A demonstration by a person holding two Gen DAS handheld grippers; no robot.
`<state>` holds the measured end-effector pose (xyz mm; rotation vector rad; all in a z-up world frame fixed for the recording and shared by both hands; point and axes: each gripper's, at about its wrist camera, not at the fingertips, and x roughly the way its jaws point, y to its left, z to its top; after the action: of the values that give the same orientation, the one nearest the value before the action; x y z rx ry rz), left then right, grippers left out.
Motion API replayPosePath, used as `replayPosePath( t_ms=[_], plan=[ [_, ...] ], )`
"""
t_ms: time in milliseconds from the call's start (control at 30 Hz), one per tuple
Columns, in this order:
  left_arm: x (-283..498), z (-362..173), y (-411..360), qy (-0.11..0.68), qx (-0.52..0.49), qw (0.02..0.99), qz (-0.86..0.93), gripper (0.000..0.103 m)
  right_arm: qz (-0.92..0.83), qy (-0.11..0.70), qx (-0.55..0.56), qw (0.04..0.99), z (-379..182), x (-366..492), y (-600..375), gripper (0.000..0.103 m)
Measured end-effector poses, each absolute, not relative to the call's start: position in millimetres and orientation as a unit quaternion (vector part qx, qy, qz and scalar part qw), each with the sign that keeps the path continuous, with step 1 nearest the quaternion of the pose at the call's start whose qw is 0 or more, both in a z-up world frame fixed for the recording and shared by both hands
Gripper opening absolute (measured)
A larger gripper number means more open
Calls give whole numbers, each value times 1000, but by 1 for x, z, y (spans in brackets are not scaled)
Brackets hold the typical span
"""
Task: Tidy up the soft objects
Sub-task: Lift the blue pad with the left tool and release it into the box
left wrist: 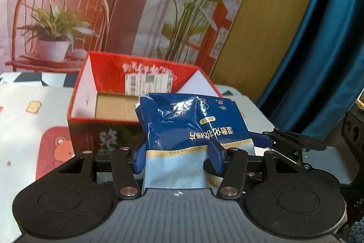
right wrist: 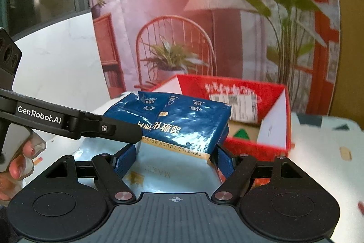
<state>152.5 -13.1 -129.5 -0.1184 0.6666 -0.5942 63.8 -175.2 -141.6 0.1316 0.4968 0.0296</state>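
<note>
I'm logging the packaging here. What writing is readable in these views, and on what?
"GenRobot.AI": left gripper side.
"TENSILE TOUCH MOISTU", cut off: blue pack, upside down.
"COTTON PAD": same pack's gold band.
Chinese characters on the pack: not transcribed.
Red box script and shipping label: too blurred.

A crinkled blue pack of cotton pads point(left wrist: 193, 129), glossy dark blue above a gold band and pale blue below, is seen upside down by its print. It is raised off the tabletop, just before an open red box point(left wrist: 95, 92) with white inner flaps.
</note>
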Motion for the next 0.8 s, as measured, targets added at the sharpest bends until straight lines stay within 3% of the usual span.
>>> replayPosePath(
  t_ms=[367,800],
  plan=[
    [173,-101,-3,291,-73,913,-277,57,29,223,32,974,-112,98,-173,73],
    [248,-102,-6,295,-90,916,-257,57,34,233,0,972,-110,171,-193,73]
  ],
)
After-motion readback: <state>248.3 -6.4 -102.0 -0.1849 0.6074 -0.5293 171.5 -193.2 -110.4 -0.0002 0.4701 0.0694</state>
